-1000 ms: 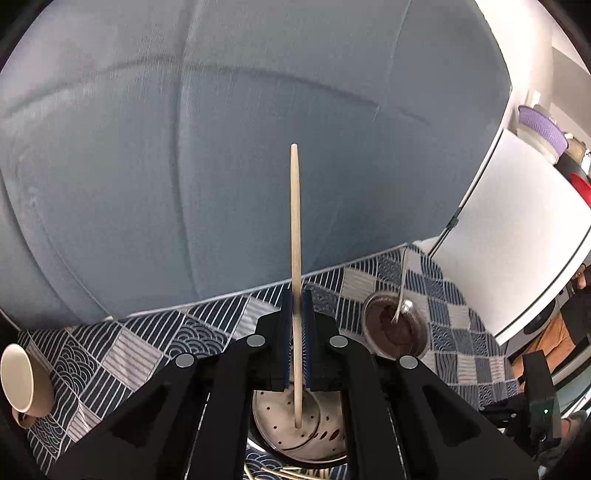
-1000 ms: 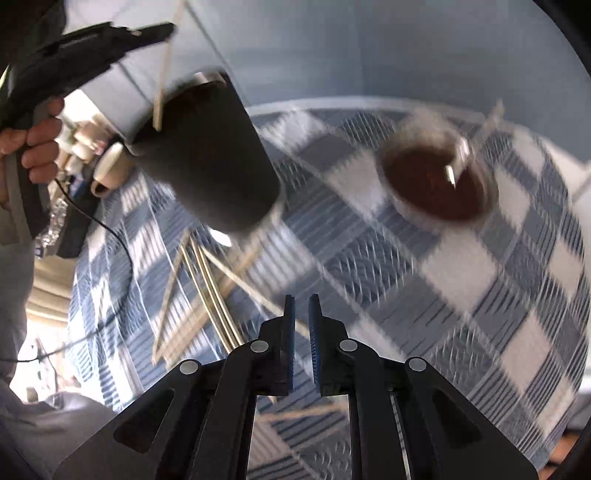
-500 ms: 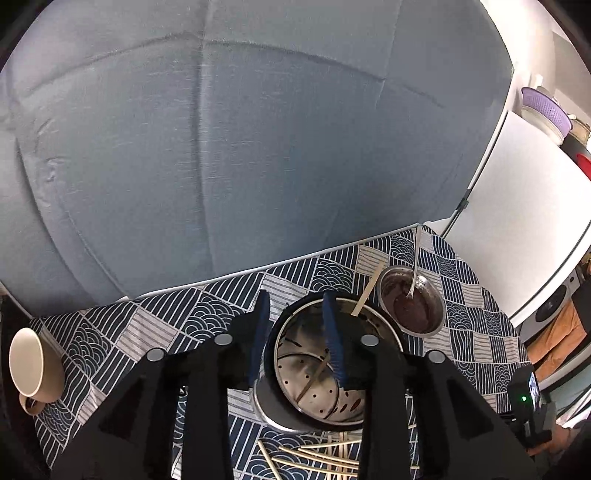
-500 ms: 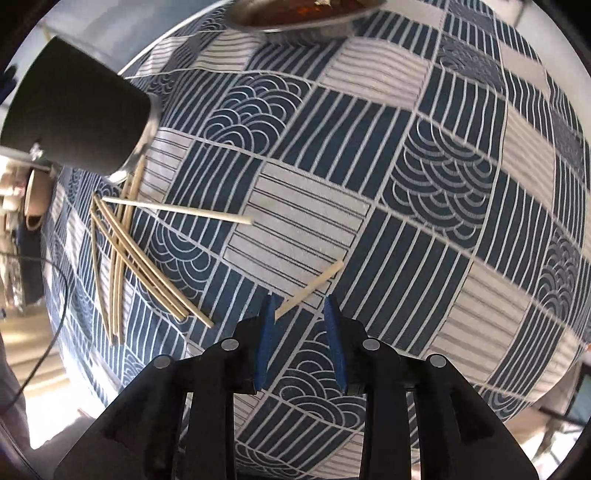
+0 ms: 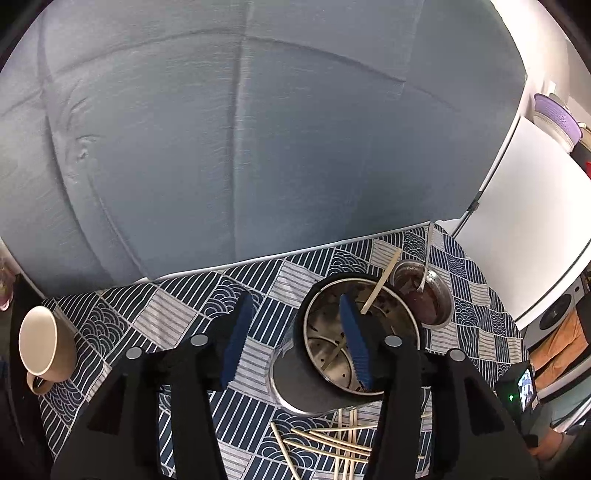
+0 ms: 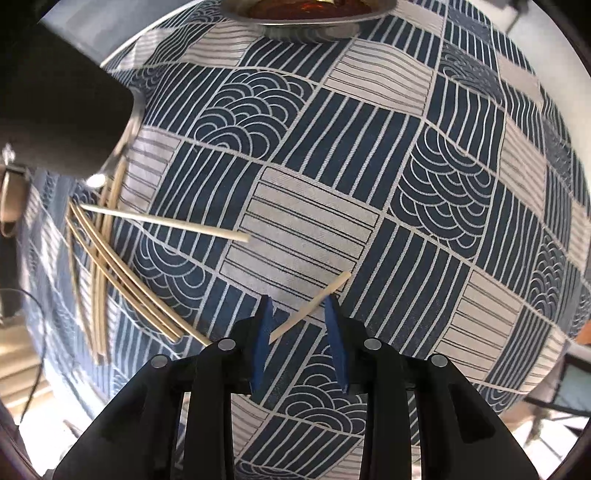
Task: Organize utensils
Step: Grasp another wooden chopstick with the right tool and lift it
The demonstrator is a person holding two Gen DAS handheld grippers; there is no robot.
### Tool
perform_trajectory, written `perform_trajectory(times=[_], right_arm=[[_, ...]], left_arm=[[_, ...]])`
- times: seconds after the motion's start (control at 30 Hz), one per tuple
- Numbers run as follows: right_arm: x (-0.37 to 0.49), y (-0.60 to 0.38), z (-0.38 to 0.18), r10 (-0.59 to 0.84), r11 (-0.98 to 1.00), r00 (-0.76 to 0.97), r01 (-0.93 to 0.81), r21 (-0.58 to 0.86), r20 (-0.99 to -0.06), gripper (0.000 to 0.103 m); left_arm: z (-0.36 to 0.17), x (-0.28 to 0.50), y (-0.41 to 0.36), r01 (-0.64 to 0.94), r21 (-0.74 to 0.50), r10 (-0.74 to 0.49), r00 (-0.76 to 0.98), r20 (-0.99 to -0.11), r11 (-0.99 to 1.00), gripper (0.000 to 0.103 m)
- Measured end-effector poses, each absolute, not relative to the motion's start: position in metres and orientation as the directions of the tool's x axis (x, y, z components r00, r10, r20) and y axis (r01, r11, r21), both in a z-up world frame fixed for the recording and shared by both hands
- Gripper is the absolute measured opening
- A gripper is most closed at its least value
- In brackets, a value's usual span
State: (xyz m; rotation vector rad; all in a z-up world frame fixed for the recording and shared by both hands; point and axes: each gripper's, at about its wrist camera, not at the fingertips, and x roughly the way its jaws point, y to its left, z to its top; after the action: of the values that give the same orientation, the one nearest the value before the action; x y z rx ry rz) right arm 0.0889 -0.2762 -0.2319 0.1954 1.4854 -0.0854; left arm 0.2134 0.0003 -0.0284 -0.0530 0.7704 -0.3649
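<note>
My left gripper [image 5: 295, 299] is open and empty above the dark utensil holder [image 5: 321, 391], whose steel inside holds one wooden chopstick [image 5: 380, 282] leaning on the rim. Several loose chopsticks [image 5: 332, 443] lie on the cloth below the holder. In the right wrist view my right gripper [image 6: 300, 300] is open, low over the cloth, with a single wooden chopstick [image 6: 314, 304] lying between its jaws, not clamped. Another chopstick [image 6: 166, 223] and a pile of several more [image 6: 107, 273] lie to the left by the holder [image 6: 55, 110].
A steel bowl of brown sauce with a spoon [image 5: 424, 295] stands right of the holder; it shows at the top of the right wrist view [image 6: 310, 14]. A beige mug [image 5: 40, 347] sits at the table's left edge. A grey sofa back [image 5: 258, 129] rises behind the patterned tablecloth [image 6: 406, 184].
My left gripper opened and let its chopstick drop into the holder, then opened wider and shifted left. My right gripper opened and came down over a single chopstick on the cloth.
</note>
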Motion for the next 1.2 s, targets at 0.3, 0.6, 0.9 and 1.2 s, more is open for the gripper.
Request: perform_trajectory(times=[0.3,0.6,0.9,1.2], right_arm=[[0.075,-0.26,-0.234,0.016,0.992,0.143,0.119,0.033,-0.99,0.013],[0.06,-0.279,-0.233,0.116,0.981,0.168,0.136,0.139,-0.979,0.005],[0.057,-0.268,-0.161,0.125,0.991,0.32,-0.004,0.131,-0.939,0.005],[0.114,-0.24,-0.035,0.284,0.95,0.535,-0.268,0.16,-0.796,0.005]], left_arm=[[-0.036,0.204,0.012,0.272,-0.175,-0.314,0.646,-0.696,0.946,0.06],[-0.043,0.19,0.023,0.246,-0.178,-0.296,0.625,-0.722,0.953,0.061],[-0.042,0.174,0.035,0.192,-0.17,-0.254,0.627,-0.737,0.967,0.066],[-0.032,0.143,0.051,0.122,-0.109,-0.162,0.641,-0.75,0.987,0.074]])
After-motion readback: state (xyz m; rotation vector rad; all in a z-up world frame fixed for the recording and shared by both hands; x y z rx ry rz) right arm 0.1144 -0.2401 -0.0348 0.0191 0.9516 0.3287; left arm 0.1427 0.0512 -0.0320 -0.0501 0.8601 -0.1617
